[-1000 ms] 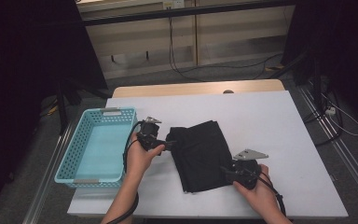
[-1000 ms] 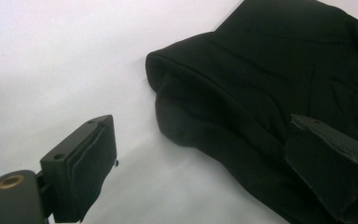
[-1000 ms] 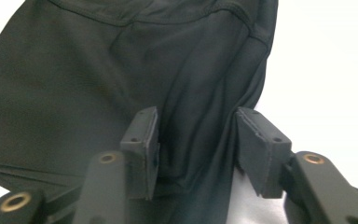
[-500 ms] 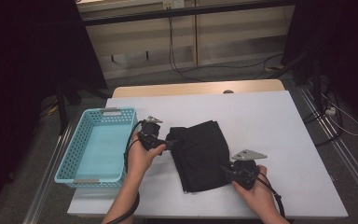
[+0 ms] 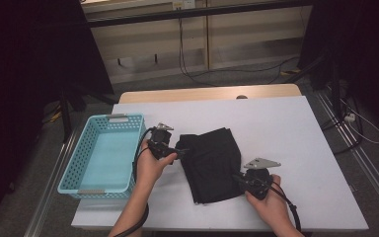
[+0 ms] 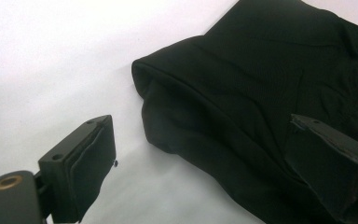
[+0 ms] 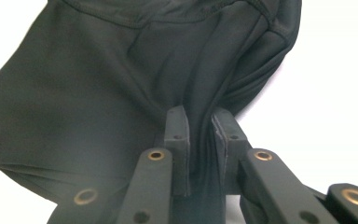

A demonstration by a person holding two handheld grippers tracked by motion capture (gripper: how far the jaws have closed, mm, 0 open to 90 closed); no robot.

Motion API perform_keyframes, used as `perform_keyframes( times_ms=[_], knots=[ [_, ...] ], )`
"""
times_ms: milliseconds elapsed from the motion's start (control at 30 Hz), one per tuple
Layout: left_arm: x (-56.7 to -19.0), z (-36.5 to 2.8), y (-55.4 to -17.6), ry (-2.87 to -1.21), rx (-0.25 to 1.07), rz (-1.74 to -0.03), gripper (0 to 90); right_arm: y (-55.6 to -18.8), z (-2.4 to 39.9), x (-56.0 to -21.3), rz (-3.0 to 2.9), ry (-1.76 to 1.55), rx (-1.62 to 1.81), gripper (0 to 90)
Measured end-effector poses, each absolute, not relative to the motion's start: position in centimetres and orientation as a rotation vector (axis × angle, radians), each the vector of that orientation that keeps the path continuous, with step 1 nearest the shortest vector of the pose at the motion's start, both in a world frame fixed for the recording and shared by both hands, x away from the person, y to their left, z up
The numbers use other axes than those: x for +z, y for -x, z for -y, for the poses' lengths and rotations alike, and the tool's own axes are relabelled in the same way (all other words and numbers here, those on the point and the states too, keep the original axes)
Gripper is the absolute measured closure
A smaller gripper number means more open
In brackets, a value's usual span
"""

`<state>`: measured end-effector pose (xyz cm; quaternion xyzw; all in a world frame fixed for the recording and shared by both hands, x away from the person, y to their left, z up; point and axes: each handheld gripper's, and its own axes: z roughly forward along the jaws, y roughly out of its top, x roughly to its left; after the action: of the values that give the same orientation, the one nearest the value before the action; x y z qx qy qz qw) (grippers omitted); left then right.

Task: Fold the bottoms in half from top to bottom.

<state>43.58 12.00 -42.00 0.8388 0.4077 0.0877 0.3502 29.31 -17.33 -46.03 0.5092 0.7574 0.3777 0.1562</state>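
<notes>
Black folded garment point(image 5: 213, 165), lying flat mid-table (slightly rumpled), near right corner bunched into a pinched ridge

Black cloth point(image 5: 212, 165), plain, no pattern; faint stitched seams in right gripper view. Desk point(image 5: 286, 133) white, pale wood strip along far edge. Basket point(image 5: 79, 170) light turquoise, lattice-hole walls, grey label tabs at both ends. Left tongs point(image 5: 180, 154) black, brass-coloured rivet. Right tongs point(image 5: 238, 178) black, brass-coloured rivets, grey plate on top. Cables black.

Dim room, perhaps grey floor point(image 5: 256, 79)
</notes>
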Motion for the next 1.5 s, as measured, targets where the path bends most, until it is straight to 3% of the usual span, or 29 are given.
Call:
perform_keyframes(
  times_ms=[933, 1500],
  knots=[
    [-42.1, -12.3, -44.2, -2.151, 0.166, -1.129, 8.0, -28.8, 18.3, -44.8, -2.157, -1.427, 1.204, 81.0],
    [-43.5, -10.2, -47.0, -2.175, 0.208, -1.207, 17.9, -28.3, 18.9, -44.9, -2.169, -1.435, 1.207, 80.9]
  ],
)
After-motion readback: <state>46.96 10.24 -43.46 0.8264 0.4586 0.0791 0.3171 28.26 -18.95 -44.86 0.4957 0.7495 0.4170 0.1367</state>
